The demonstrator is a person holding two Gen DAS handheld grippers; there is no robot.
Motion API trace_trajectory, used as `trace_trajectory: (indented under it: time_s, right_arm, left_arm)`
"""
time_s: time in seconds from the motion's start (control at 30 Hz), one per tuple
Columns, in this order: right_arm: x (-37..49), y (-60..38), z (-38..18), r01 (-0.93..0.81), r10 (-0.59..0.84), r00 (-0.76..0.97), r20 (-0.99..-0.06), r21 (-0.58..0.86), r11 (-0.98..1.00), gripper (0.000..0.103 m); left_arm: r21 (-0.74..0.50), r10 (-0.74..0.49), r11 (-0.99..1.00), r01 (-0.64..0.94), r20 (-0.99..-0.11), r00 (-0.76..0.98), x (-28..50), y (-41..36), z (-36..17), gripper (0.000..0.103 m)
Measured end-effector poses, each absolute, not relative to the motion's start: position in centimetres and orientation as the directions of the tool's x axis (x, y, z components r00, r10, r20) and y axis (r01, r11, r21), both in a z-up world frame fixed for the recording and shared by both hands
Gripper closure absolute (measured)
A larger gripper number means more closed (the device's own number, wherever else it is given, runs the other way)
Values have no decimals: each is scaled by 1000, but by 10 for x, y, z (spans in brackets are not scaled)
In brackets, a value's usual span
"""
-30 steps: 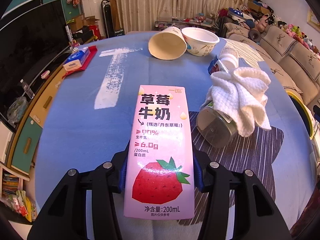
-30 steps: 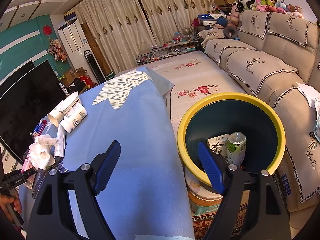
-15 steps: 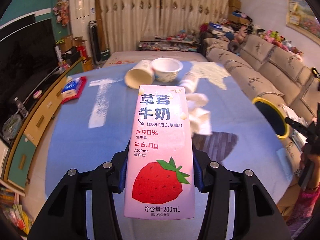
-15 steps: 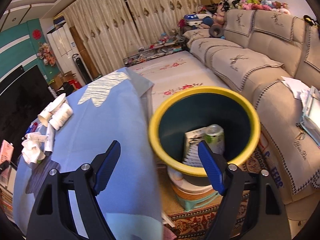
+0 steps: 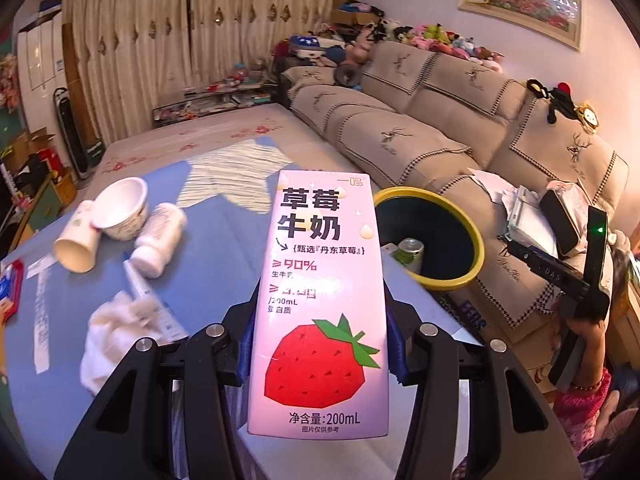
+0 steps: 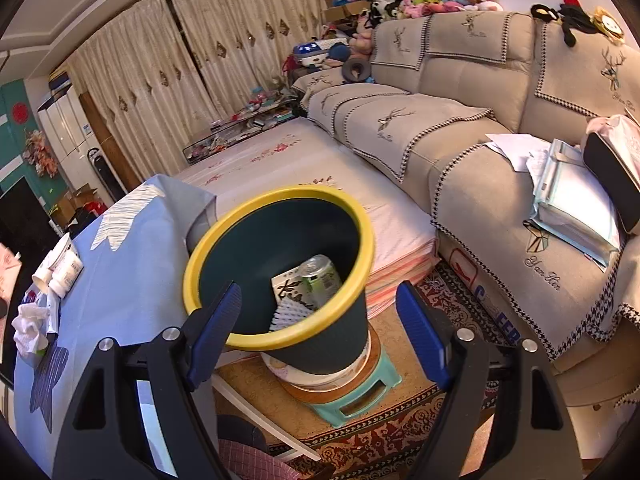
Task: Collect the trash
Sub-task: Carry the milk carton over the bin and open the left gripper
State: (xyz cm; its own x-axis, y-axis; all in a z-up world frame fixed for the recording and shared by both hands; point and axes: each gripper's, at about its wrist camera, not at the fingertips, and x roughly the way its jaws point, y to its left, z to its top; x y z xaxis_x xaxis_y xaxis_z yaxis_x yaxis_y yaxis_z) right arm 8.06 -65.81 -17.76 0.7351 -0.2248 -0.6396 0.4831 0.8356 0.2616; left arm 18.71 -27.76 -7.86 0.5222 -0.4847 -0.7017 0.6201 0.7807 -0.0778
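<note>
A pink strawberry milk carton (image 5: 320, 300) stands upright between the blue pads of my left gripper (image 5: 320, 350), which is shut on its lower half above the blue tablecloth (image 5: 224, 236). Just behind the carton to the right is the dark bin with a yellow rim (image 5: 472, 236), holding a green can (image 5: 410, 250). In the right wrist view the same bin (image 6: 280, 194) sits beyond my right gripper (image 6: 318, 316), which is open and holds nothing. The can (image 6: 320, 276) and a small box (image 6: 288, 284) lie inside the bin.
On the table lie a paper cup (image 5: 78, 248), a white bowl (image 5: 122, 208), a white bottle (image 5: 160, 240) and a crumpled white cloth (image 5: 116, 332). The bin rests on a green stool (image 6: 352, 404) over a patterned rug. A beige sofa (image 6: 480, 136) runs along the right.
The left gripper has swung right and risen with the carton, from the table items toward the bin. The right gripper has shifted, so the bin now sits between its open fingers.
</note>
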Motion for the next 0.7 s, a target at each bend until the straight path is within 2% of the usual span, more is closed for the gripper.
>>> trace_trajectory:
  time_s: [0.3,0.7]
  right_arm:
    - [60,-696,-189,544,-259,718,-646,288,788,28]
    - [51,-723,-210,586,-260,694,-671,317,745,28]
  left_arm:
    - [-73,-525,685,725,-739,422,217,-402,-101,53]
    - [-88,-483,638,765,-819,309,259,-519,-158,53]
